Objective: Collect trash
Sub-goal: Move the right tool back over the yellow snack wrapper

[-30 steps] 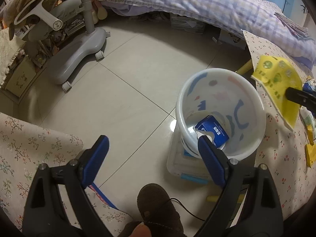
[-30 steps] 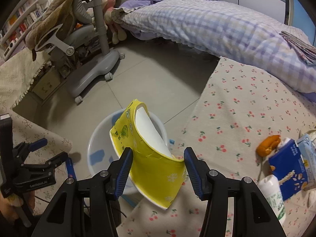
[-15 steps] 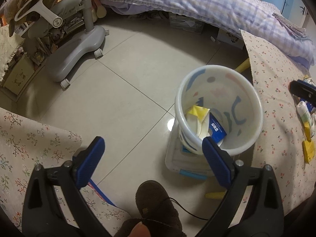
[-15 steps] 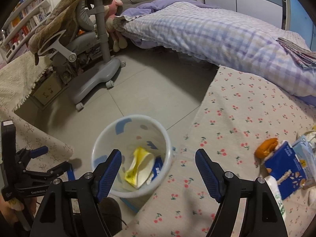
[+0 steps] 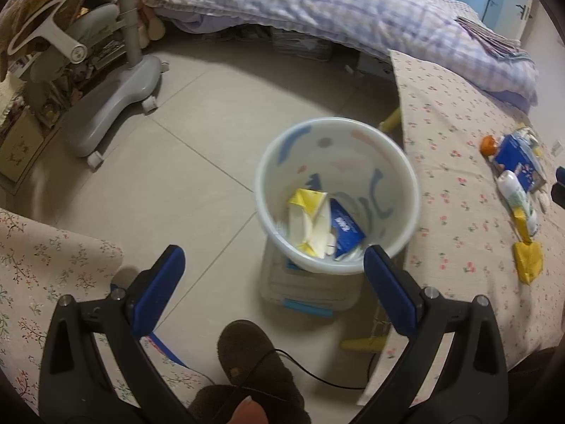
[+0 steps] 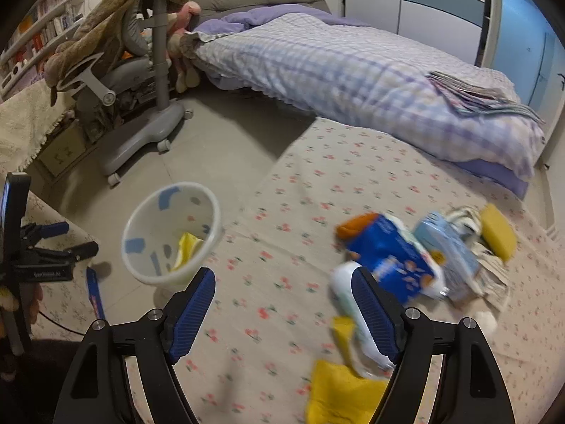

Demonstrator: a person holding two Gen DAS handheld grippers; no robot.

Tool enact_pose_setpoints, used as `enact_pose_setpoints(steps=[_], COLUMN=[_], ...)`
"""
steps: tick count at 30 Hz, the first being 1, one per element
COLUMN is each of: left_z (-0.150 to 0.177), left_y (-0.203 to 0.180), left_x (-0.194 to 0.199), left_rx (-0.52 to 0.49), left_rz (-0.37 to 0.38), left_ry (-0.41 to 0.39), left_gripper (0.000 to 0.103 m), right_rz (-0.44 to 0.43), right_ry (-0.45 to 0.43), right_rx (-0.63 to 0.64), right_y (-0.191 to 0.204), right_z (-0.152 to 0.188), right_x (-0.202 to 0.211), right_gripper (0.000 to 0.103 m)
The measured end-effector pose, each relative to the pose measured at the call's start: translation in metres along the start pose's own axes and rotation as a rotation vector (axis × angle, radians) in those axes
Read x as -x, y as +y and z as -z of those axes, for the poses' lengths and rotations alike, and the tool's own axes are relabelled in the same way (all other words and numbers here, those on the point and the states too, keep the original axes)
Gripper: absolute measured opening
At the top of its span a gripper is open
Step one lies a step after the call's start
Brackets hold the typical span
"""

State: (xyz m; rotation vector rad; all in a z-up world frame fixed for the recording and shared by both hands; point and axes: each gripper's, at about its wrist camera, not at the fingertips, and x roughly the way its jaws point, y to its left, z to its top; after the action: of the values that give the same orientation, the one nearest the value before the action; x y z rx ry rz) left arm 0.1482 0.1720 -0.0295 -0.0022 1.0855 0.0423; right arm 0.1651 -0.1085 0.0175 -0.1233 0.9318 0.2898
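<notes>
Slipper (image 5: pixel 254 364): dark and fuzzy, on the floor tiles nearest the left wrist camera, a thin black cable lying across it.
Left gripper (image 5: pixel 272 282): released, blue pads spread wide with only floor between them; it hangs just short of the bin, its right pad overlapping the bin's near rim in the left wrist view.
Right gripper (image 6: pixel 282 304): jaws opening, empty; it hangs over the flowered tablecloth (image 6: pixel 282 282) to the right of the bin, its right pad in front of a white bottle (image 6: pixel 348 291).
Bin (image 5: pixel 337 130): white bucket with blue and pink marks, standing on a clear lidded box (image 5: pixel 307 293) on the floor, right beside the edge of the tablecloth.
Trash in the bin: a crumpled yellow and white wrapper (image 5: pixel 307 219) lies against a blue carton (image 5: pixel 344 228) at the bottom.
Trash on the tablecloth: right of the bin, well apart from it, lie a yellow wrapper (image 6: pixel 339 392), the white bottle, a blue carton (image 6: pixel 392 254) with an orange object (image 6: pixel 355 228) at its far end, a pale blue pack (image 6: pixel 446 247) and a yellow sponge (image 6: pixel 498 231). This cluster is blurred.
Chair base (image 5: pixel 116 102): grey, on castors, left of and beyond the bin.
Bed (image 6: pixel 353 70): checked lilac quilt, farthest from the bin, behind the tablecloth.
</notes>
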Motion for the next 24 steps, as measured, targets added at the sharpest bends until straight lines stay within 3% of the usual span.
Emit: enact_pose_setpoints(steps=[10, 19, 24], left_z=[-0.003, -0.003, -0.002], left_y=[-0.045, -0.068, -0.074], left_x=[0.006, 0.004, 0.003], left_rx=[-0.082, -0.127, -0.139], left_rz=[0.038, 0.048, 0.05], left_ry=[-0.004, 0.012, 0.019], left_gripper=[0.101, 0.101, 0.101], right_rz=[0.088, 0.112, 0.03], right_ry=[0.118, 0.304, 0.361], right_rx=[-0.09, -0.067, 0.039], right_y=[-0.064, -0.072, -0.069], right_z=[0.045, 0.085, 0.095], right_x=[0.011, -0.014, -0.018], right_gripper=[0.083, 0.083, 0.087])
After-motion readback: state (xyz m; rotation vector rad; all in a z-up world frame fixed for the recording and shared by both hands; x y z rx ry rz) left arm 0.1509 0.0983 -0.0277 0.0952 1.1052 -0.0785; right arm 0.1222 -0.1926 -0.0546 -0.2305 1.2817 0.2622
